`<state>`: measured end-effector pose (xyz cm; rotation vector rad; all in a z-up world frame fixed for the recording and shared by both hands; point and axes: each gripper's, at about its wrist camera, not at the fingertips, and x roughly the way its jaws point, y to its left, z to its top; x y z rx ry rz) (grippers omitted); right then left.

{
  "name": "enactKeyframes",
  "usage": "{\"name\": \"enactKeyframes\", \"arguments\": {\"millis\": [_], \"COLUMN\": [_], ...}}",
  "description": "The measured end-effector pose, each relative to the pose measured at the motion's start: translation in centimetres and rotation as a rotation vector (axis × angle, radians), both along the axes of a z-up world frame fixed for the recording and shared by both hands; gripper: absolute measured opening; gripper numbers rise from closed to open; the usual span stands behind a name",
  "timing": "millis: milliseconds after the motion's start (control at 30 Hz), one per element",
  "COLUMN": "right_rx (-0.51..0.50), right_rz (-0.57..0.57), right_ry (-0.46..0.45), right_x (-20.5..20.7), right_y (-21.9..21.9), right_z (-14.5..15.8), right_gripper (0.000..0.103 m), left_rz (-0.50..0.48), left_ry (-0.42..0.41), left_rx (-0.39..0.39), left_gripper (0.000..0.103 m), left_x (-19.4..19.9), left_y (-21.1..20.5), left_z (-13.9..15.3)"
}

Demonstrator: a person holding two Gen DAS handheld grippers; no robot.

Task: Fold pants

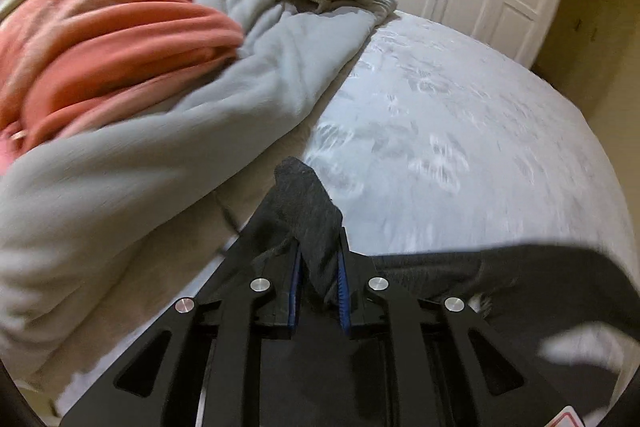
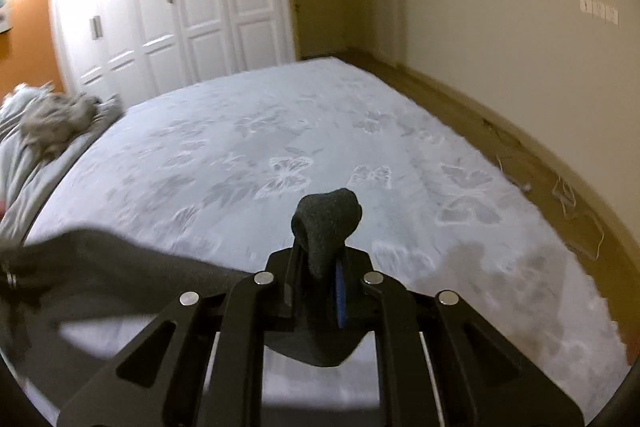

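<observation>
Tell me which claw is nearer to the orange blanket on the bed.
Left. The left claw, shut on the pants, has the orange blanket close ahead on its left. The right claw faces bare mattress; no orange blanket shows there.

Both grippers are basically the same build. The left gripper [image 1: 319, 267] is matte black, flat plates with angled linkage arms, four round silver pivot screws across the top and triangular cutouts lower down. Its fingers [image 1: 344, 291] have ribbed blue pads on the inner faces. There's a bit of a red-and-white sticker at the bottom edge. The right gripper [image 2: 318, 267] has the same black frame, four silver screws, triangular cutouts, one blue pad [image 2: 340, 301] showing.
</observation>
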<state>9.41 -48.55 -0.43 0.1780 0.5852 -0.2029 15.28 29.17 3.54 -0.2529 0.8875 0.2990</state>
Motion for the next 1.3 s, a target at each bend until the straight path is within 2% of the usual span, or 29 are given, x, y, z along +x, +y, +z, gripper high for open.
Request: {"name": "enactKeyframes", "arguments": {"millis": [67,100,167,233,267,300,333,400,433,500,567,600,667,700,733,767,800,900,967,1000,1033,1067,1233,1300], "right_rx": [0.016,0.04,0.039,0.042,0.039,0.042,0.042,0.044,0.057,0.088,0.112,0.136,0.156,0.161,0.169,0.177,0.198,0.308,0.344,0.334,0.316,0.314,0.44,0.492], "right_rz": [-0.01,-0.034,-0.065,-0.1,-0.114,-0.127,-0.134,-0.128,-0.112,-0.08,-0.042,-0.007,0.037,0.047,0.06,0.066,0.075,0.141,0.177,0.201,0.199,0.184,0.029,-0.029], "right_ry": [0.057,0.124,0.194,0.219,0.202,0.166,0.13,0.072,0.047,-0.001,-0.027,-0.039,-0.04,-0.034,-0.019,-0.008,0.003,0.031,0.07,0.11,0.143,0.17,0.216,0.232], "right_x": [-2.0,-3.1,-4.6,-6.7,-7.9,-9.4,-10.8,-13.0,-13.8,-15.1,-14.9,-14.9,-14.1,-13.9,-13.4,-12.9,-12.6,-12.3,-11.3,-10.6,-9.9,-9.0,-6.0,-5.8], "right_y": [-0.3,-0.8,-0.9,-0.5,-0.2,0.4,0.8,1.8,2.5,4.8,7.1,8.5,10.7,11.5,12.4,13.0,14.0,16.4,17.7,18.6,19.1,19.1,15.9,14.7], "right_z": [-2.1,-4.2,-6.3,-7.1,-6.7,-5.9,-5.0,-3.4,-2.5,-1.0,-0.3,0.2,0.4,0.4,0.2,-0.1,-0.4,-1.7,-3.1,-4.0,-4.7,-5.4,-8.5,-9.4], "right_gripper": [0.015,0.017,0.021,0.032,0.043,0.057,0.062,0.069,0.069,0.074,0.076,0.077,0.078,0.078,0.078,0.078,0.078,0.078,0.078,0.078,0.078,0.078,0.078,0.078], "left_rz": [-0.023,-0.028,0.005,0.05,0.064,0.065,0.081,0.172,0.222,0.259,0.29,0.284,0.268,0.253,0.235,0.214,0.194,0.222,0.293,0.319,0.317,0.301,0.246,0.172], "left_ry": [0.04,0.068,0.084,0.087,0.074,0.045,-0.001,-0.079,-0.088,-0.074,-0.012,0.059,0.126,0.136,0.131,0.135,0.141,0.047,-0.012,-0.045,-0.051,-0.055,0.0,0.031], "left_rx": [0.02,0.027,-0.017,-0.09,-0.149,-0.219,-0.3,-0.393,-0.428,-0.474,-0.53,-0.601,-0.761,-0.837,-0.883,-0.893,-0.881,-0.822,-0.669,-0.555,-0.512,-0.499,-0.613,-0.678], "left_gripper": [0.018,0.024,0.042,0.042,0.043,0.049,0.068,0.083,0.084,0.084,0.085,0.086,0.083,0.077,0.045,0.0,0.0,0.0,0.0,0.0,0.0,0.0,0.0,0.016], "left_x": [-3.9,-5.4,-6.9,-7.9,-8.8,-10.1,-11.2,-13.2,-13.7,-13.3,-12.2,-10.9,-9.8,-9.2,-8.8,-8.4,-8.1,-9.1,-10.9,-11.7,-12.1,-12.2,-12.3,-12.0], "left_y": [0.2,0.5,1.5,2.8,3.3,3.7,4.4,5.4,5.9,6.1,6.0,5.7,5.3,4.9,4.8,4.8,5.0,7.3,9.1,9.8,10.0,10.2,8.7,7.2], "left_z": [-0.9,-2.1,-4.4,-5.7,-5.8,-5.5,-5.0,-4.4,-4.4,-4.9,-6.4,-8.0,-10.5,-11.5,-11.8,-11.9,-11.5,-8.6,-6.0,-4.7,-4.3,-4.4,-7.4,-8.0]}}
